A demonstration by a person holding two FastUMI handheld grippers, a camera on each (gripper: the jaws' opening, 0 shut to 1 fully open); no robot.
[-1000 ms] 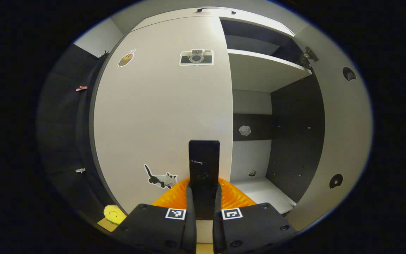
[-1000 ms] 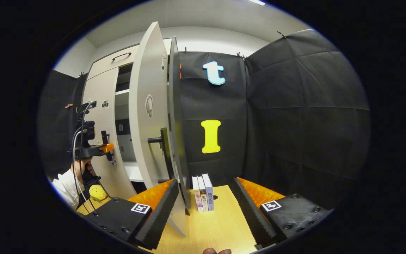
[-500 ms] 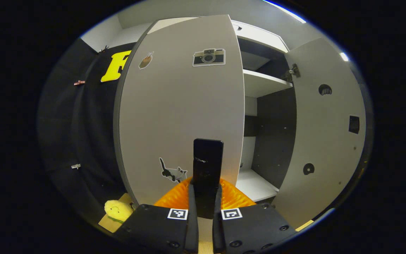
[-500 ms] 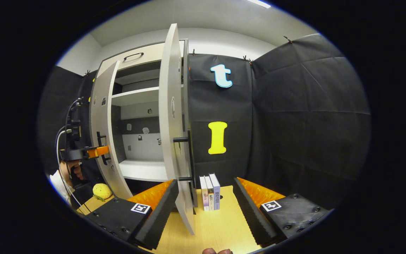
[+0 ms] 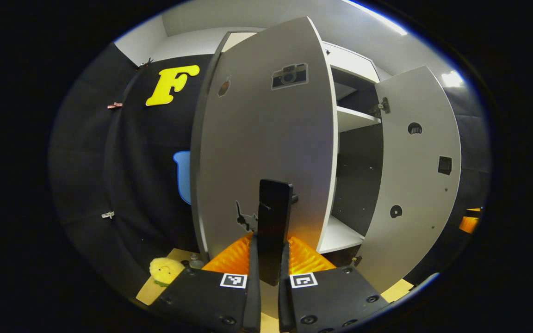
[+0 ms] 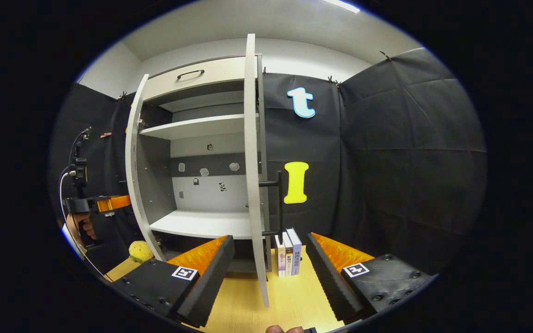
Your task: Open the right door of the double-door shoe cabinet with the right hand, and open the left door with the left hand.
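My left tool (image 5: 266, 259) pinches the left door's handle (image 5: 273, 217), my right tool (image 6: 269, 273) spread; a slanted pull could slip it off.

In the right gripper view the left door (image 6: 133, 162) now stands swung wide at frame left, baring the shelves (image 6: 197, 127), with the left tongs (image 5: 266, 259) clamped on its handle (image 5: 273, 217).
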